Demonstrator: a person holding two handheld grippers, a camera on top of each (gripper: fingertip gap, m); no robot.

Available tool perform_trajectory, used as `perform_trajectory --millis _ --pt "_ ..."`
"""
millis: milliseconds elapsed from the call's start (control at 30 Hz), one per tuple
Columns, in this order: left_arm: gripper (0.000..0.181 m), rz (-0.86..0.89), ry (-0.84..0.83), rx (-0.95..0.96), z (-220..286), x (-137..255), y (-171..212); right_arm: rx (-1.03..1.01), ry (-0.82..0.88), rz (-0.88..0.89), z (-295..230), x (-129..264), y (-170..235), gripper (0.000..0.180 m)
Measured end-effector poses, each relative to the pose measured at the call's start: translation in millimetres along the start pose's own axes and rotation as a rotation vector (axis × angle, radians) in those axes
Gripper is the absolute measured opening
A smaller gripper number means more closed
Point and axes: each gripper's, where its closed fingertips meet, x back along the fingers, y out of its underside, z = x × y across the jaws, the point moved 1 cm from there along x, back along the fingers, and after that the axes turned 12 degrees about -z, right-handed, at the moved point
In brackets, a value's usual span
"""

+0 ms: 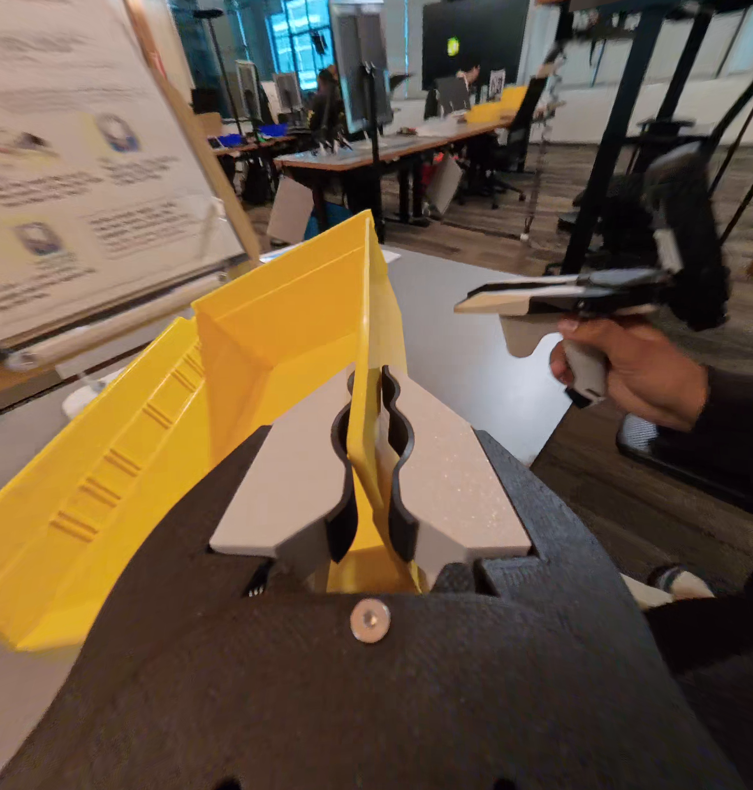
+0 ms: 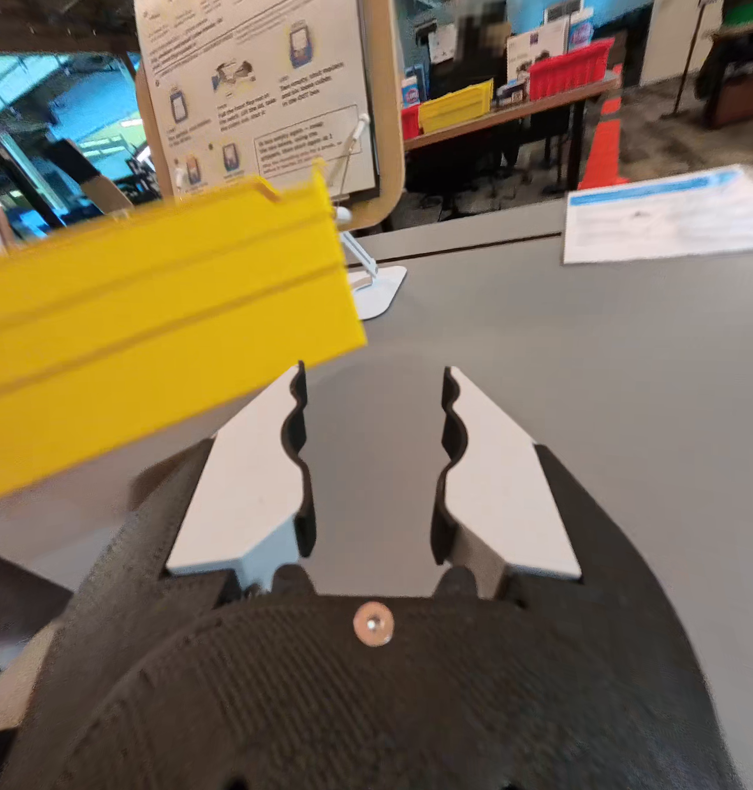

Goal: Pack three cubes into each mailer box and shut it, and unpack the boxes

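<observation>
The left claw (image 1: 368, 427) is clenched on one thin side wall of a yellow bin (image 1: 161, 427), held tilted above the grey bench (image 1: 460, 333); the right claw (image 2: 372, 461) is released, holds nothing, and hovers just right of the bin. With only that wall pinched, the bin may twist or slip free and drop onto the bench. An instruction board (image 1: 88, 171) on its stand rises close at far left, near enough to be knocked, a printed sheet (image 2: 673, 218) lies far right, and no mailer box or cube shows in either view.
</observation>
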Motion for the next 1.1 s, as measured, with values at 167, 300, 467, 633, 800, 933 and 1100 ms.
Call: perform_trajectory --millis 167,300,467,633,800,933,1100 --pt "0.000 -0.101 0.000 -0.198 48 -88 28 -0.016 0.006 0.013 14 22 5 0.065" --pt "0.001 -0.102 -0.018 -0.257 65 -128 27 0.040 0.053 -0.001 14 33 16 0.065" --pt "0.002 -0.087 -0.031 -0.264 82 -181 26 -0.003 0.040 -0.061 10 37 38 0.067" --pt "0.006 -0.120 0.011 -0.286 97 -228 36 -0.046 0.112 -0.051 30 54 43 0.070" --pt "0.048 -0.134 0.111 -0.279 103 -210 27 -0.084 0.176 -0.048 54 63 46 0.074" --pt "0.058 -0.101 0.090 -0.240 73 -170 37 -0.058 0.181 -0.075 52 56 49 0.075" --pt "0.063 -0.075 -0.023 -0.128 19 -119 63 0.015 0.167 -0.103 36 43 47 0.077"
